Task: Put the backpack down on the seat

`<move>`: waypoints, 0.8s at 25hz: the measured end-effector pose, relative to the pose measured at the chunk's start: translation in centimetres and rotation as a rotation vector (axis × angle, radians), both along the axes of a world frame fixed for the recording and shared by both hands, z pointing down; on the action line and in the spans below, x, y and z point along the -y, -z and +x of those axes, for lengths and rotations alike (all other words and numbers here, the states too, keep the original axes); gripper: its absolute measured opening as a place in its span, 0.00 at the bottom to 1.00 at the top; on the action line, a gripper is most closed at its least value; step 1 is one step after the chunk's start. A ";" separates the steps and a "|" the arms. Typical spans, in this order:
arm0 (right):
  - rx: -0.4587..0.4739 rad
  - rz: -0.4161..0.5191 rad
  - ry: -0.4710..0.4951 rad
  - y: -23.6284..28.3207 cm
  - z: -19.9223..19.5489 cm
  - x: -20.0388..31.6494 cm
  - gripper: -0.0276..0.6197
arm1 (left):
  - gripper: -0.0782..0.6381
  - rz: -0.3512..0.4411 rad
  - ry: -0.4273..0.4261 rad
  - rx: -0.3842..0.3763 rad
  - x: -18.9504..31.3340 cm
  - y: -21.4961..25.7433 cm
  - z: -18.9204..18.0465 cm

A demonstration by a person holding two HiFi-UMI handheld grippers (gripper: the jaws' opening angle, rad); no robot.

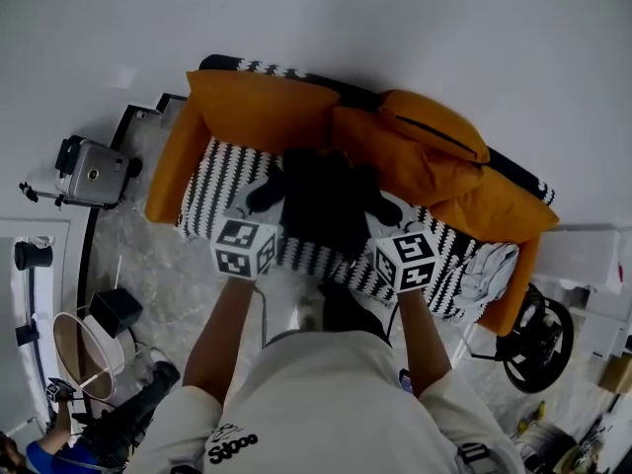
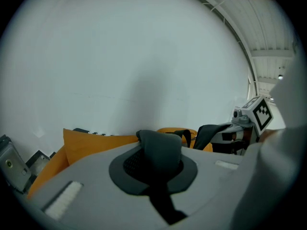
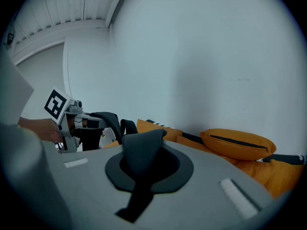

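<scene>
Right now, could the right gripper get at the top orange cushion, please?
Probably not: the right gripper is shut on the backpack strap, though nothing blocks the orange cushion beyond it.

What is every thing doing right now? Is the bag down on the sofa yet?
backpack: held up by its straps over the seat, not released; whether it touches the seat, cannot tell.
left gripper: shut on a backpack strap.
right gripper: shut on the other backpack strap.
seat: covered with a striped cover.
white cloth: crumpled at the seat's right end.
orange cushion: lying tilted on the sofa's back.
</scene>
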State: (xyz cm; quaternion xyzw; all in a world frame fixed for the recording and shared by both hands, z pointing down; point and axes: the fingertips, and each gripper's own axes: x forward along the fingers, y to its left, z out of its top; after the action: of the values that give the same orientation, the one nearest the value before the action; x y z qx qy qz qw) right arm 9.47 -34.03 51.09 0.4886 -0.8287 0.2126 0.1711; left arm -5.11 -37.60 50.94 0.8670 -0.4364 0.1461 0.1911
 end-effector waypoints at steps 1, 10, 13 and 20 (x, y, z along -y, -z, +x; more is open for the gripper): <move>-0.002 -0.013 0.001 -0.6 0.1 0.5 0.05 | 0.12 -0.010 0.000 0.006 0.5 -0.6 0.1; -0.010 -0.082 0.015 -4.7 0.7 4.7 0.05 | 0.12 -0.072 0.003 0.050 5.0 -4.5 1.0; -0.005 -0.091 0.020 -5.7 0.8 6.3 0.05 | 0.12 -0.093 0.010 0.061 6.3 -5.6 1.2; -0.001 -0.112 0.019 -7.8 1.5 8.4 0.05 | 0.12 -0.136 0.018 0.074 8.1 -7.9 1.7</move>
State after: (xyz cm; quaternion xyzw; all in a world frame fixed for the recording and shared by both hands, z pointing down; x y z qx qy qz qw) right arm 10.98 -42.41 58.90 0.4706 -0.8200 0.2566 0.2007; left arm -3.39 -45.75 58.80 0.8421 -0.4398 0.2058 0.2347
